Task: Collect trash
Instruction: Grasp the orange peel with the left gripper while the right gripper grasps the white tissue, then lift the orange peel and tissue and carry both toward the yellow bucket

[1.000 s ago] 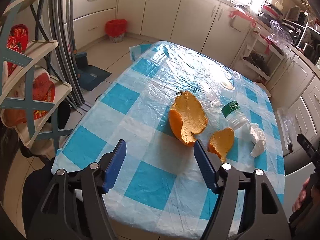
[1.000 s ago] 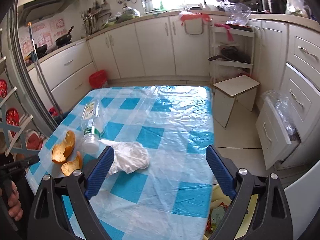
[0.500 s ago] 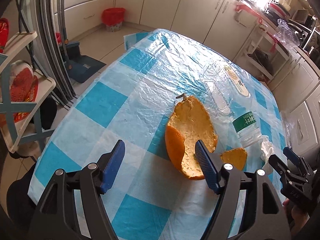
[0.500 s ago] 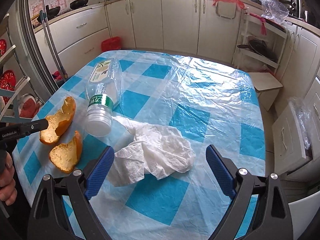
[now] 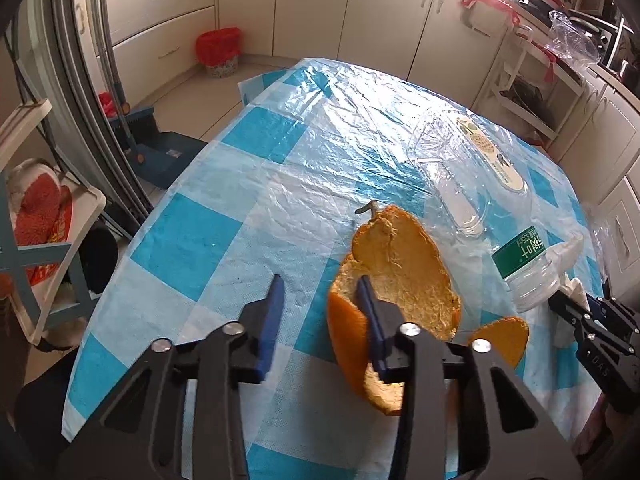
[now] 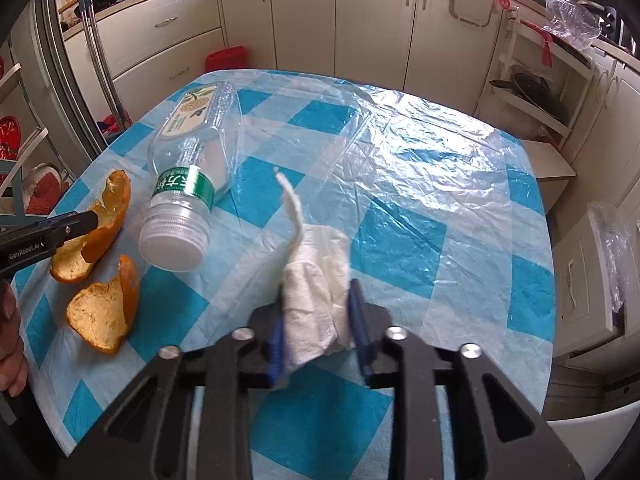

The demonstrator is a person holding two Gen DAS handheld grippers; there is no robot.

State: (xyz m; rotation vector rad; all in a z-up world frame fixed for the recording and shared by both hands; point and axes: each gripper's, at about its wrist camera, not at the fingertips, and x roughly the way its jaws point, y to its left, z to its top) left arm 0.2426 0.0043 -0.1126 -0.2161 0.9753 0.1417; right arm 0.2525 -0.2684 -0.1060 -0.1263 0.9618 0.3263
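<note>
left gripper (image 5: 320, 304) jaws closing astride the large orange peel (image 5: 404, 276) rim on the checked tablecloth (image 5: 192, 240), not yet pinching. right gripper (image 6: 316, 312) jaws closing, squeezing the crumpled tissue (image 6: 316, 284).

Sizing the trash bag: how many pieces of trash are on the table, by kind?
Orange peel: 2, a large piece and a small piece
Plastic bottle: 1
Crumpled tissue: 1
Total: 4

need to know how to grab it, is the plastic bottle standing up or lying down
Lying down: the plastic bottle rests on its side on the table, white cap toward the camera.
</note>
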